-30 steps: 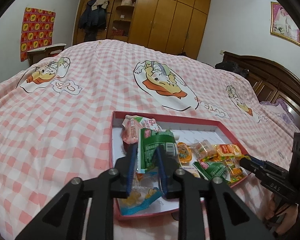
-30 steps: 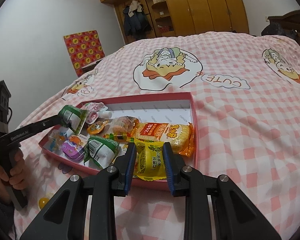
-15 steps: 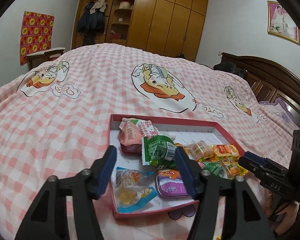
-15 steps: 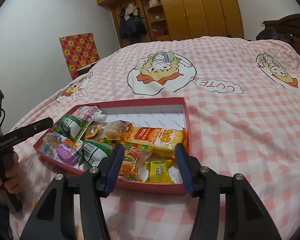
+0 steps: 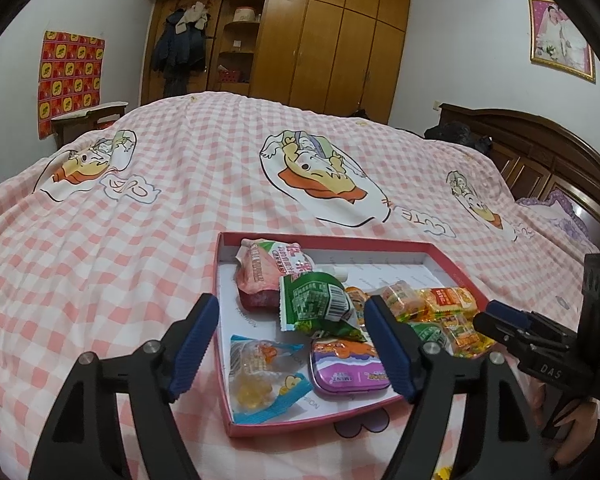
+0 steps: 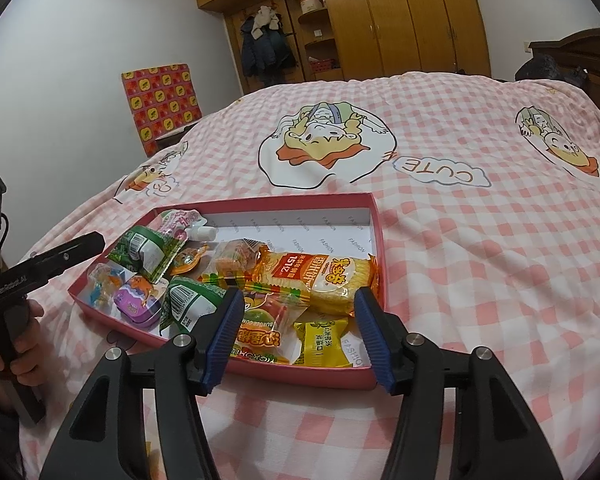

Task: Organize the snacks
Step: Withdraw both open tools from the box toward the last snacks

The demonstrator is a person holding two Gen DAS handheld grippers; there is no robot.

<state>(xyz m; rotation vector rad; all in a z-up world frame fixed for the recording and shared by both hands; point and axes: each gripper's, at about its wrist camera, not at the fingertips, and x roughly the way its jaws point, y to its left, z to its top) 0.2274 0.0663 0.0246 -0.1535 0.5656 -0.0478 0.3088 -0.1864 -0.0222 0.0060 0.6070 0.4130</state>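
Snacks: a mixed heap in the red shallow box [image 6: 374, 216], crowded toward its near half; far half bare white liner.
Green pouch [image 5: 318, 306]: crinkly foil, soft, light; lies on the pink spouted pouch [image 5: 268, 268]. Best taken by a flat edge seam.
Purple tin [image 5: 346, 372]: rigid, smooth lid, likely slippery; grip across its short sides.
Yellow cracker pack [image 6: 328, 276]: stiff but brittle inside; judge a gentle pinch mid-length.
Yellow sachet [image 6: 322, 340]: flat, near front wall, just ahead of the right jaws.
Left hand-held gripper [image 5: 290, 346]: jaws have just been opening, wide apart, nothing held; hovers over the box's near-left corner.
Right hand-held gripper [image 6: 296, 330]: jaws have just been opening, moderately apart, empty, above the front wall.
Box rests on: pink checked bed quilt [image 6: 480, 240], soft footing.
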